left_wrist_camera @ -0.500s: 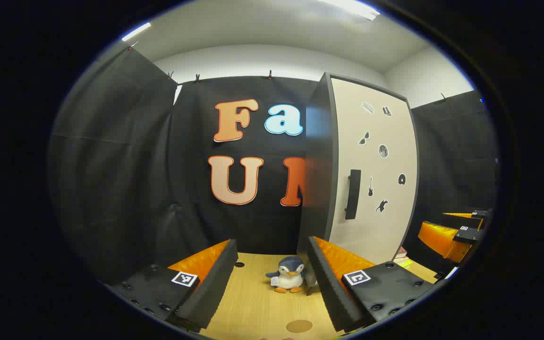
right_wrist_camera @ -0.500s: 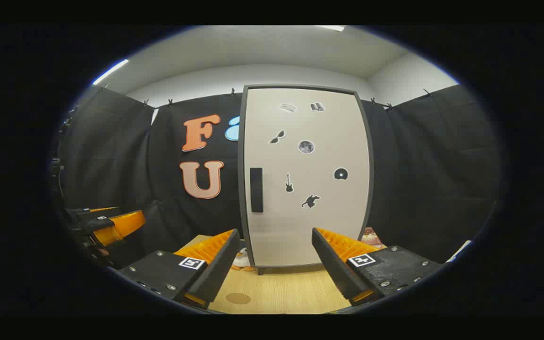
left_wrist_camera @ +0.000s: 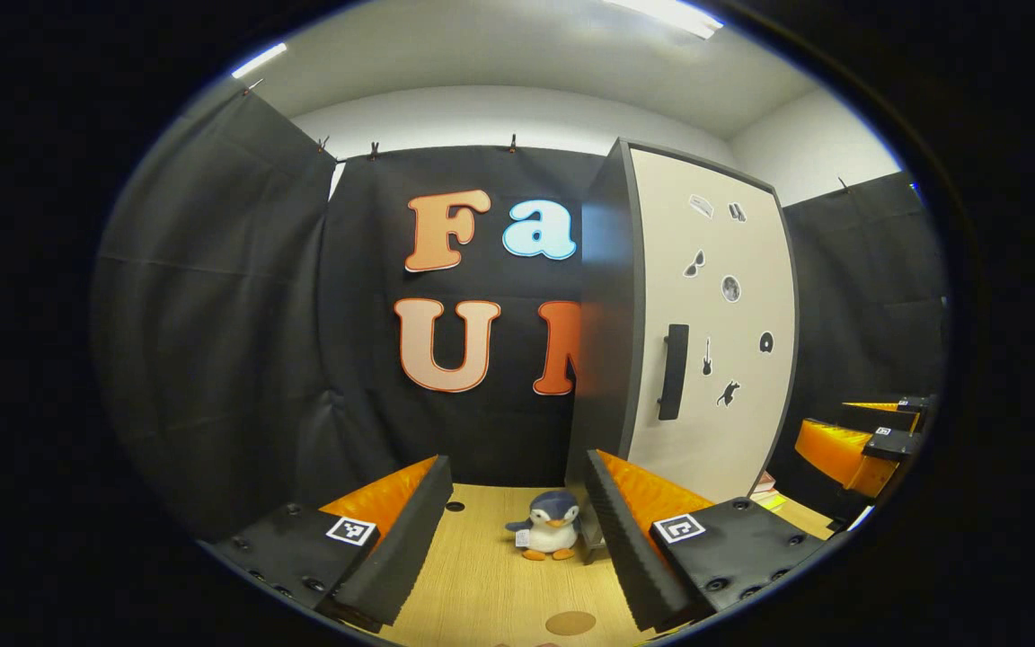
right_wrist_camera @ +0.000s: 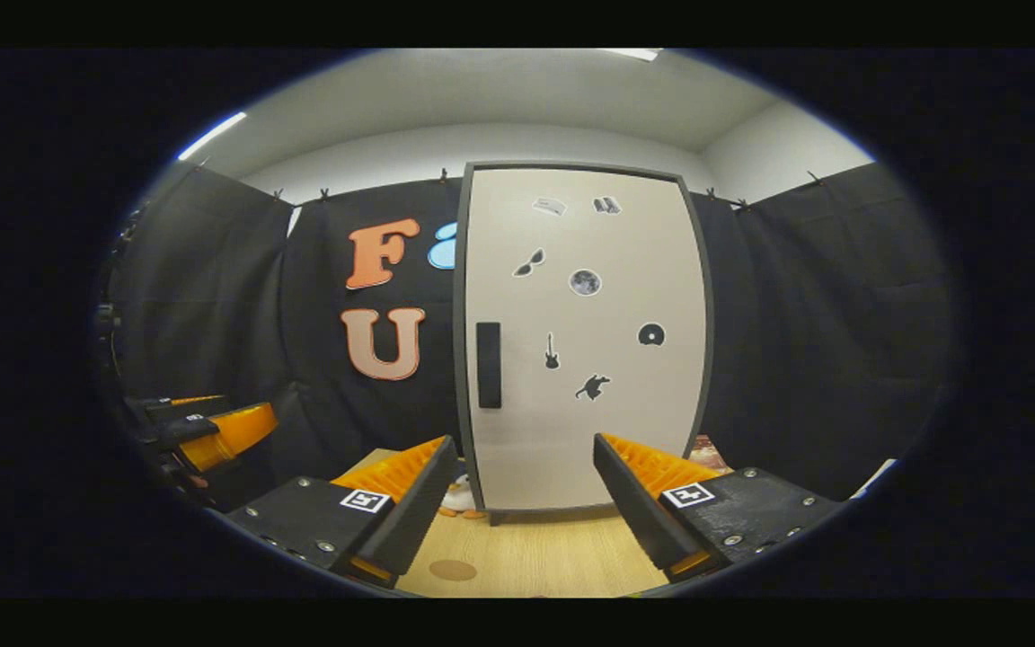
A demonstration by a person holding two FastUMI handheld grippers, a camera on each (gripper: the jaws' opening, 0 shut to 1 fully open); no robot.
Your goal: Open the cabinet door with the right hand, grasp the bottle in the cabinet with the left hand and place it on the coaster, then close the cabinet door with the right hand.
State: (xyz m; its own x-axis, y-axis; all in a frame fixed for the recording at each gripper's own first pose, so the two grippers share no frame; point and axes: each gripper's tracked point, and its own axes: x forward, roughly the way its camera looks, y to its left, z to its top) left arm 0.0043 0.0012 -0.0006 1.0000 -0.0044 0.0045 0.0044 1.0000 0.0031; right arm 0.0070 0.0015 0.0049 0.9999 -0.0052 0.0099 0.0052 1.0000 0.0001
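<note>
A tall cabinet (right_wrist_camera: 585, 359) with a pale door and dark frame stands on the wooden table, its door closed. A dark vertical handle (right_wrist_camera: 488, 365) sits at the door's left edge. In the left gripper view the cabinet (left_wrist_camera: 706, 359) stands to the right, with the handle (left_wrist_camera: 673, 371) facing me. A round brown coaster (left_wrist_camera: 570, 622) lies on the table near the front, also seen as the coaster (right_wrist_camera: 452, 569). My left gripper (left_wrist_camera: 517, 530) is open and holds nothing. My right gripper (right_wrist_camera: 522, 503) is open, well short of the door. The cabinet's inside is hidden.
A small plush penguin (left_wrist_camera: 547, 526) stands on the table (left_wrist_camera: 482, 584) beside the cabinet's left side. Some books (left_wrist_camera: 765, 490) lie low at the cabinet's right. The right gripper (left_wrist_camera: 868, 440) shows at the far right of the left gripper view.
Both views have shifted very slightly; the cabinet sits a touch lower in frame. Door, coaster and penguin have not moved.
</note>
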